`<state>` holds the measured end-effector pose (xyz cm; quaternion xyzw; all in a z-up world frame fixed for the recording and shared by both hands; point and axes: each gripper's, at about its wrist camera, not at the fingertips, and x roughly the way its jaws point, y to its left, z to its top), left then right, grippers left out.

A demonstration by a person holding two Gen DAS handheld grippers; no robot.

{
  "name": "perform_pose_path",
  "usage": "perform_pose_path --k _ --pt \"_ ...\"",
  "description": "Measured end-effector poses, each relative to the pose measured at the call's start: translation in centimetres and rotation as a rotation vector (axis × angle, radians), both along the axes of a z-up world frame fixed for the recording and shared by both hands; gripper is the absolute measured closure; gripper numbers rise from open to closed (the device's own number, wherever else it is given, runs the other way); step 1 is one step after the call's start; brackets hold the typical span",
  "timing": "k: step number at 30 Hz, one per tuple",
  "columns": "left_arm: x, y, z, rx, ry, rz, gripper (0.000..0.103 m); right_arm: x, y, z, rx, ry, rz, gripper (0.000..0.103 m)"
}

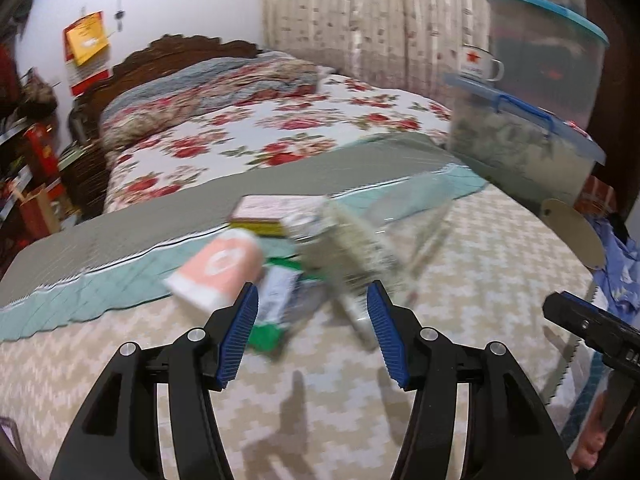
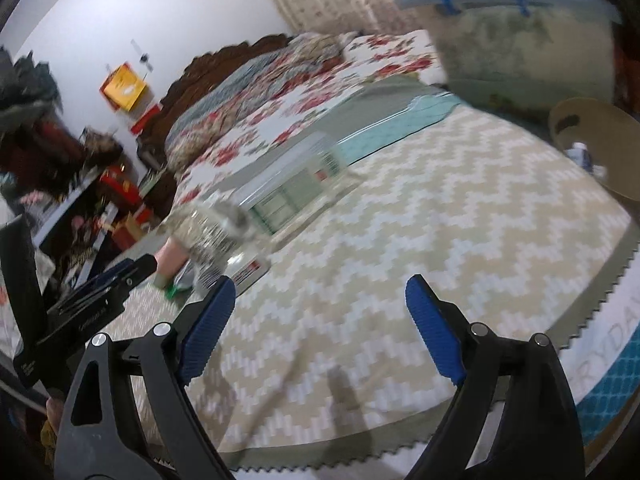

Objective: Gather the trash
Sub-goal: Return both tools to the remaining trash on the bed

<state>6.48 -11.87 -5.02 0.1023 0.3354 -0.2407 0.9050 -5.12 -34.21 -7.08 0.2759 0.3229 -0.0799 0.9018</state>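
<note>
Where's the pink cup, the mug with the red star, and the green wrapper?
pink cup (image 1: 218,266), left wrist view, on its side wall.
star mug (image 1: 478,64), left wrist view, on its body.
green wrapper (image 1: 266,338), left wrist view, on its lower edge.

So the trash pile (image 1: 288,256) sits on the table (image 1: 480,280), left of middle, with the cup (image 1: 218,270) at its left edge and a box (image 1: 272,216) behind. Storage bins (image 1: 524,148) are far right, bed (image 1: 280,128) beyond the table.
</note>
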Motion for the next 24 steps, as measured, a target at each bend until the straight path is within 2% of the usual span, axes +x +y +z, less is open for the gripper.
perform_pose_path --k 6,16,18,20,24 --pt "1.0 3.5 -0.5 -0.013 -0.007 0.072 0.049 1.4 2.2 0.0 -0.024 0.030 0.052 0.016" --pt "4.6 11.0 -2.0 -0.075 0.046 0.251 0.049 3.5 3.9 -0.9 -0.043 0.079 0.110 0.016" --pt "5.1 11.8 -2.7 -0.076 0.061 0.277 0.049 3.8 4.2 -1.2 -0.043 0.089 0.118 0.016" --pt "5.6 12.4 -3.5 -0.086 0.111 0.290 0.049 4.2 4.5 -1.4 -0.047 0.094 0.130 0.016" --pt "5.6 12.9 -3.5 -0.106 0.112 0.296 0.049 5.7 5.0 -1.0 -0.064 0.087 0.166 0.016"
